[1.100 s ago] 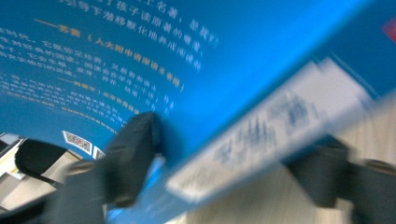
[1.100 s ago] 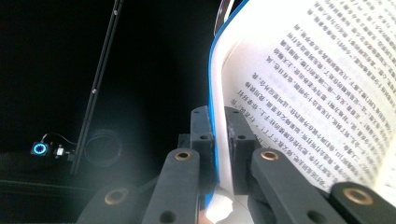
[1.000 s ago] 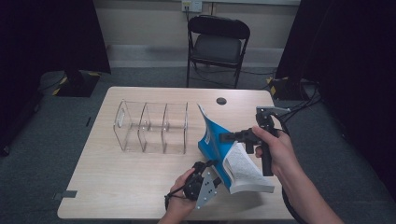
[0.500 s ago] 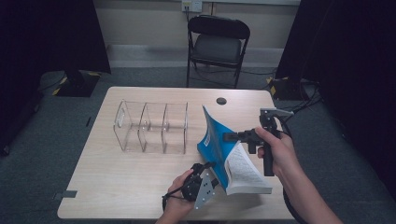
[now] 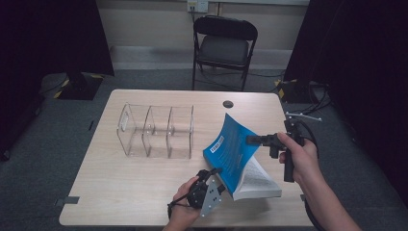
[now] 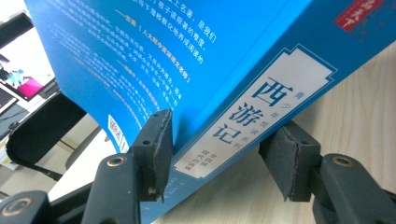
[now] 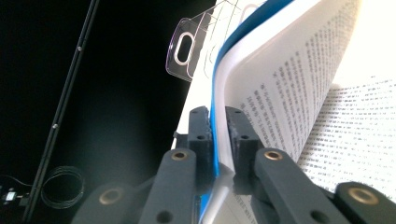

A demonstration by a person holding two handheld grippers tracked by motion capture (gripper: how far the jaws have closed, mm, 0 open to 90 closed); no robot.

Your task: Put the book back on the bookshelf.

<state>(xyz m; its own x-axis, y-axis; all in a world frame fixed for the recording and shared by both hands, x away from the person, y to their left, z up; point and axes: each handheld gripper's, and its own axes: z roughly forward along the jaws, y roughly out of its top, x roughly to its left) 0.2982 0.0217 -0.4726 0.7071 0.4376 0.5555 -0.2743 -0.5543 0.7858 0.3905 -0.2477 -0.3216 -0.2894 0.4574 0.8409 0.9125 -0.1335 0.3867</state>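
Observation:
A blue paperback book point(image 5: 231, 149) stands open on the table point(image 5: 120, 187), front cover raised and white pages point(image 5: 257, 180) spread to the right. My right gripper point(image 5: 249, 140) is shut on the cover's upper edge together with a few pages point(image 7: 289, 70); the pads point(image 7: 201, 128) pinch the blue sheet. At the book's near left corner my left gripper point(image 5: 217, 172) straddles the spine point(image 6: 243, 121). Its jaws have just been closing. The left pad point(image 6: 156, 144) lies on the back cover and the right pad meets the spine's lower edge.
A clear plastic organiser point(image 5: 156, 131) with three compartments stands left of the book, its handle cut-out point(image 7: 184, 49) visible past the cover. A black folding chair point(image 5: 225, 45) is behind the table. A small dark grommet point(image 5: 228, 104) sits near the far edge.
My right gripper has carried the cover to the right and slightly down, so the book leans more that way. The left hand stayed at the spine.

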